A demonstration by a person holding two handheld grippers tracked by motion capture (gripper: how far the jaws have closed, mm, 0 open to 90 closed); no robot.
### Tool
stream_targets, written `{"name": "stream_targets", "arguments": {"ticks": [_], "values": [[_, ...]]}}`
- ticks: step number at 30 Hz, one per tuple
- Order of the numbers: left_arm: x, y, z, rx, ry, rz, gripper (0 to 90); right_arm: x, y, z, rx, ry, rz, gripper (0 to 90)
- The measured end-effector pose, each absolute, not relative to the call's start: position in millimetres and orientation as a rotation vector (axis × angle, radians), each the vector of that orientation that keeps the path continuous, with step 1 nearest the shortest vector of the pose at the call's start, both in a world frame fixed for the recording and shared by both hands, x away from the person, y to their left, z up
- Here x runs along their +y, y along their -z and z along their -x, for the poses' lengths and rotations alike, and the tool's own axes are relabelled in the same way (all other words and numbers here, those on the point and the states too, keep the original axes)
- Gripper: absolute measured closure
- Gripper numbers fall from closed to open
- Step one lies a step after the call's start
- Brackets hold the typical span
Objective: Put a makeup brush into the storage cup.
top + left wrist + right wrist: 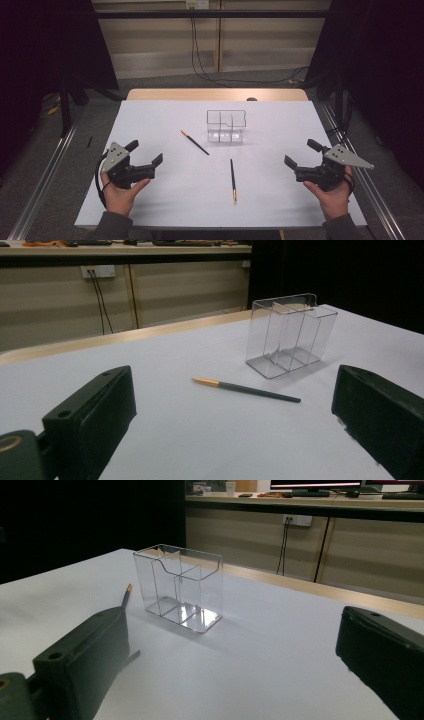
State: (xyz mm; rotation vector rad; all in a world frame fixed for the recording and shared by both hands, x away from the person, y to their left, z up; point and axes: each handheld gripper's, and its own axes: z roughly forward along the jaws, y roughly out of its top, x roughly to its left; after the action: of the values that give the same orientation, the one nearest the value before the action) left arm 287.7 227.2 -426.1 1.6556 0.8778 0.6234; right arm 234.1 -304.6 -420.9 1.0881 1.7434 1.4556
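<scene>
Pencils lay flat on the white surface (pixel 165 200) when I checked the feeds: one (pixel 195 142) just left of the clear holder (pixel 226 126), the other (pixel 233 180) nearer me and near the middle. Both tools were spread wide and empty, the left tool (pixel 145 156) and right tool (pixel 298 154) resting low at opposite edges. I judged the pencils light, stiff and thin, likely to roll or slip if pinched near an end, so I would have taken each across the dark shaft near its middle. The holder looked like thin, hard plastic, light enough to skid or tip if bumped.
</scene>
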Motion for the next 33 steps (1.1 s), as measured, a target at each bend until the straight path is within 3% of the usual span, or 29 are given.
{"name": "stream_targets", "arguments": {"ticks": [33], "values": [[193, 436, -323, 0.901, -0.577, -1.638, 4.0, -300, 422, -230, 1.777, -1.428, -1.055, 0.1]]}}
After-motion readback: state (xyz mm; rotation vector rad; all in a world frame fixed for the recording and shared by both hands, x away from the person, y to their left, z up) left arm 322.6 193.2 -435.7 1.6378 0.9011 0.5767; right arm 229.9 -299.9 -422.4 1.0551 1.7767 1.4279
